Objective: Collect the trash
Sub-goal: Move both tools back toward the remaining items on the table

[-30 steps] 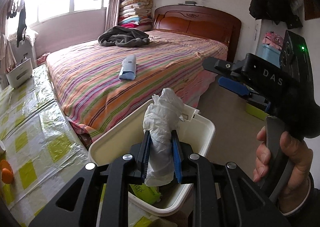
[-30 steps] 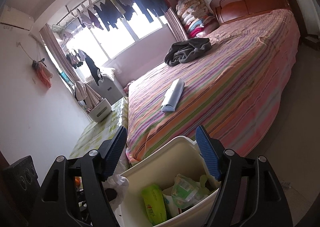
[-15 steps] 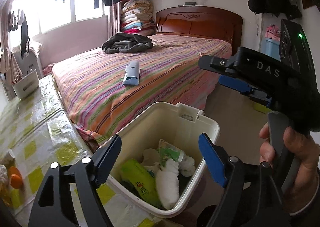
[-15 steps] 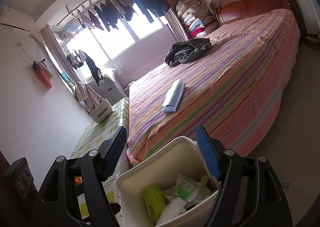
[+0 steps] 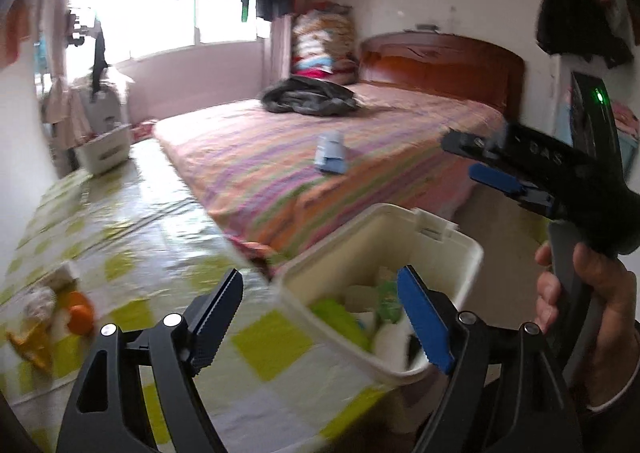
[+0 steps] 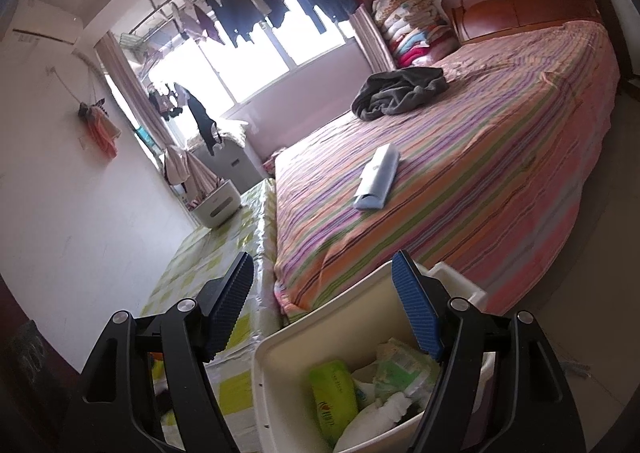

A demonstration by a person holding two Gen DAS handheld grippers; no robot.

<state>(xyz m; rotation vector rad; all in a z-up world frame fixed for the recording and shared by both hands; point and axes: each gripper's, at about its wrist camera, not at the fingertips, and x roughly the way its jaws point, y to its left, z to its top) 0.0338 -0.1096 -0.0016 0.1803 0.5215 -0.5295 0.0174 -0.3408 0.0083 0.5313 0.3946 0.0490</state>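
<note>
A cream plastic trash bin [image 5: 452, 249] [image 6: 280, 365] stands at the table's edge beside the bed. It holds a green packet [image 6: 334, 393], a white crumpled tissue [image 6: 376, 417] and other wrappers. My left gripper [image 5: 320, 317] is open and empty, over the table just left of the bin. My right gripper [image 6: 324, 301] is open and empty above the bin; it also shows in the left wrist view [image 5: 496, 177]. An orange peel and scraps [image 5: 78, 313] lie on the table at the left.
The table has a green-and-white checked cover [image 5: 132, 221] [image 6: 224, 237]. A striped bed [image 6: 460, 173] carries a grey garment [image 6: 400, 93] and a pale blue pack [image 6: 378, 177]. A white basket [image 6: 216, 205] stands at the table's far end.
My left gripper opened and dropped the white tissue into the bin, then swung left toward the table. The right gripper has stayed open above the bin.
</note>
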